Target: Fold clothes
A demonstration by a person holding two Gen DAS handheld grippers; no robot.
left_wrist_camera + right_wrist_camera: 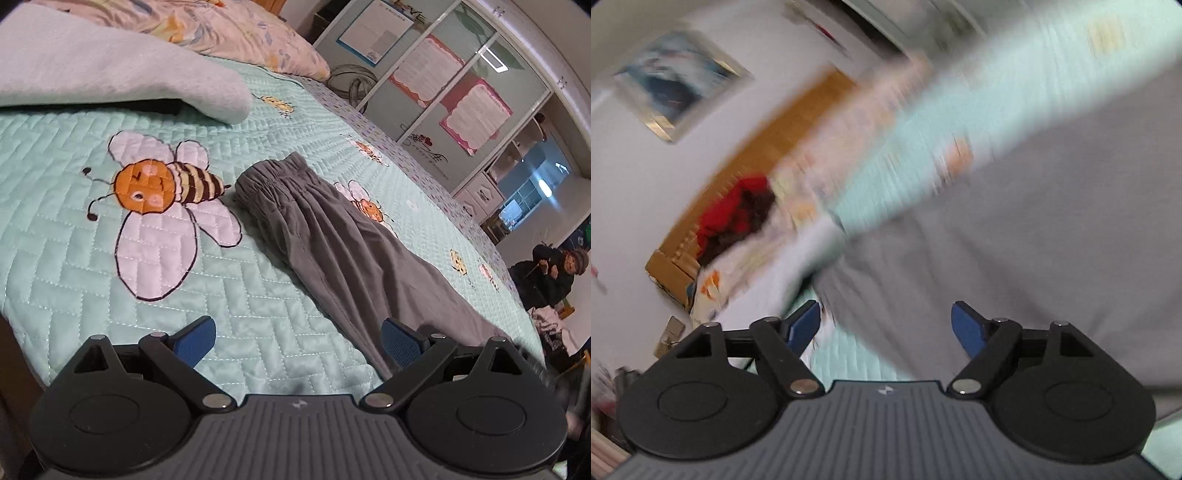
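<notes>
Grey trousers (332, 236) lie folded lengthwise on the mint quilted bedspread (74, 240), elastic waistband at the far end. My left gripper (297, 341) is open just above the near end of the legs; its right blue pad (400, 341) hangs over the grey cloth, and nothing is between the fingers. In the heavily blurred right wrist view, the same grey trousers (1015, 240) fill the right side. My right gripper (886, 326) is open over the grey cloth's edge, with nothing visibly pinched.
A pale blue blanket (110, 70) and a floral pillow (221, 33) lie at the head of the bed. Wardrobe doors with posters (443, 81) stand beyond the far side. A person (554, 273) sits at the right. A wooden headboard (757, 158) and red clothing (731, 218) appear blurred.
</notes>
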